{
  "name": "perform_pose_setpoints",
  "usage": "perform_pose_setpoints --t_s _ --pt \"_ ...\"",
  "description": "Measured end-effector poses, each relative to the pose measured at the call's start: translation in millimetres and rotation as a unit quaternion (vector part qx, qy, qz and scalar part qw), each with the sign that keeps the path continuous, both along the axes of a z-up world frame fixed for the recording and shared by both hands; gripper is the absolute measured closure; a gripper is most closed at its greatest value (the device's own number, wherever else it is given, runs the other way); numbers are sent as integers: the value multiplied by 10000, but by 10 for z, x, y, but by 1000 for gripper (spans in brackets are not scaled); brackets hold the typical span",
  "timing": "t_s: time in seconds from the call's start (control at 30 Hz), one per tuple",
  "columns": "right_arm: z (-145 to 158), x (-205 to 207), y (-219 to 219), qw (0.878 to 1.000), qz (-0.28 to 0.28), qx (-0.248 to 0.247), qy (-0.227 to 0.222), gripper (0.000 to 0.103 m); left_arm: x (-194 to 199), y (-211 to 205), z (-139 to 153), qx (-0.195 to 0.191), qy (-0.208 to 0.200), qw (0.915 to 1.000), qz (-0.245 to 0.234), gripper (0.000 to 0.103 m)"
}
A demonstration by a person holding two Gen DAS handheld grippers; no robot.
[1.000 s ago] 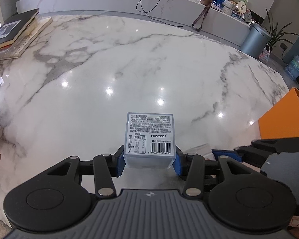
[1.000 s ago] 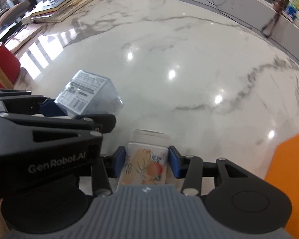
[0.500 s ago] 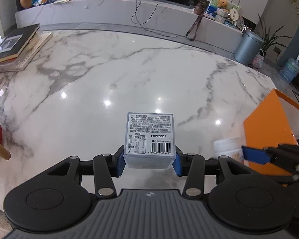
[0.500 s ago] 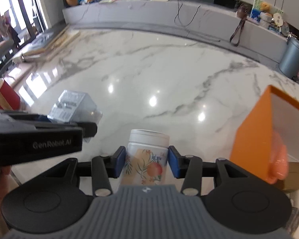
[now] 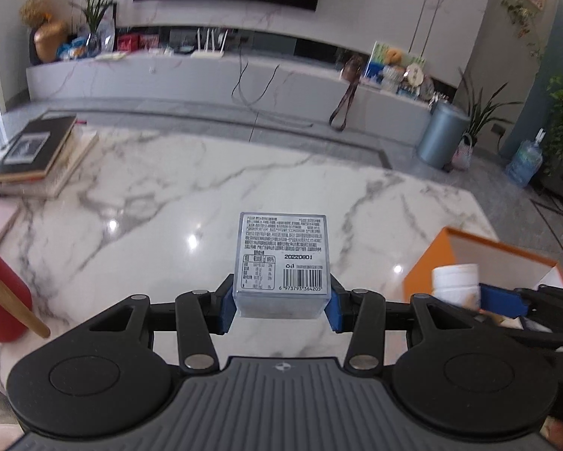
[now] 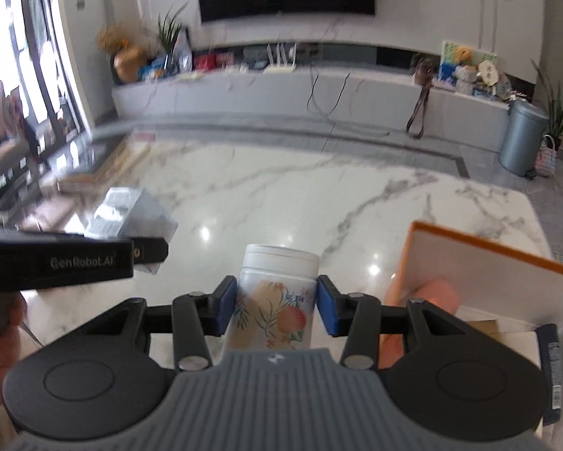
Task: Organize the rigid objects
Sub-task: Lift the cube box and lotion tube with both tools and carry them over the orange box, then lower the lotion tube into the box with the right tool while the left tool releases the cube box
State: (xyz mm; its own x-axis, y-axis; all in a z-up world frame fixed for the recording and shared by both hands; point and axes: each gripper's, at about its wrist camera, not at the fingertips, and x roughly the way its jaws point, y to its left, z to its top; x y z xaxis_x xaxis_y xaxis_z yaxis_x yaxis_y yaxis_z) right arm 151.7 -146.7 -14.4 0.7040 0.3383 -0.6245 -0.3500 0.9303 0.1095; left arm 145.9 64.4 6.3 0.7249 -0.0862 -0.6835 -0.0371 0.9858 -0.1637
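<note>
My left gripper [image 5: 279, 306] is shut on a clear plastic box [image 5: 282, 259] with a printed label and barcode, held above the marble table [image 5: 168, 225]. My right gripper [image 6: 277, 306] is shut on a white jar [image 6: 275, 293] with a floral and peach label and a white lid. The jar also shows in the left wrist view [image 5: 456, 282], at the right beside the orange box [image 5: 469, 263]. The left gripper and its clear box [image 6: 131, 214] show at the left in the right wrist view. The orange box [image 6: 480, 263] stands open at the right, with items inside.
A red mug [image 5: 1, 300] with a wooden handle stands at the table's left edge. A stack of books [image 5: 37, 154] lies at the far left. A pink object [image 6: 437, 293] and a dark flat item [image 6: 550, 368] lie in the orange box. A grey bin [image 6: 521, 143] stands on the floor beyond.
Both grippers have risen and tilted up with their objects, so the room beyond the table now shows. The right gripper has moved right, closer to the orange box.
</note>
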Motion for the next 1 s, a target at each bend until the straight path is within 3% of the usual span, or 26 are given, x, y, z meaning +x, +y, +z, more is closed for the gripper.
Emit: perform_pose_setpoints --t_s 0.2,0.37,0.53,0.73,1.0 --pt "365 -215 -431 9972 -478 410 -411 57 -102 -260 173 -33 -248 9992 -325 50" --pt "443 -367 -851 9912 -1083 435 -626 57 -109 -526 224 -132 -348 9966 -737 50" --pt "309 -479 -1260 9806 -1805 209 -734 57 -88 -892 215 -164 -416 9908 -1274 50" --pt "142 -482 -1734 9675 -2436 320 -596 57 11 -1339 90 -118 -338 9818 -1864 50" --pt "-177 -329 -1881 9644 -2606 -83 -435 56 166 -1880 -224 98 61 9677 -2520 51"
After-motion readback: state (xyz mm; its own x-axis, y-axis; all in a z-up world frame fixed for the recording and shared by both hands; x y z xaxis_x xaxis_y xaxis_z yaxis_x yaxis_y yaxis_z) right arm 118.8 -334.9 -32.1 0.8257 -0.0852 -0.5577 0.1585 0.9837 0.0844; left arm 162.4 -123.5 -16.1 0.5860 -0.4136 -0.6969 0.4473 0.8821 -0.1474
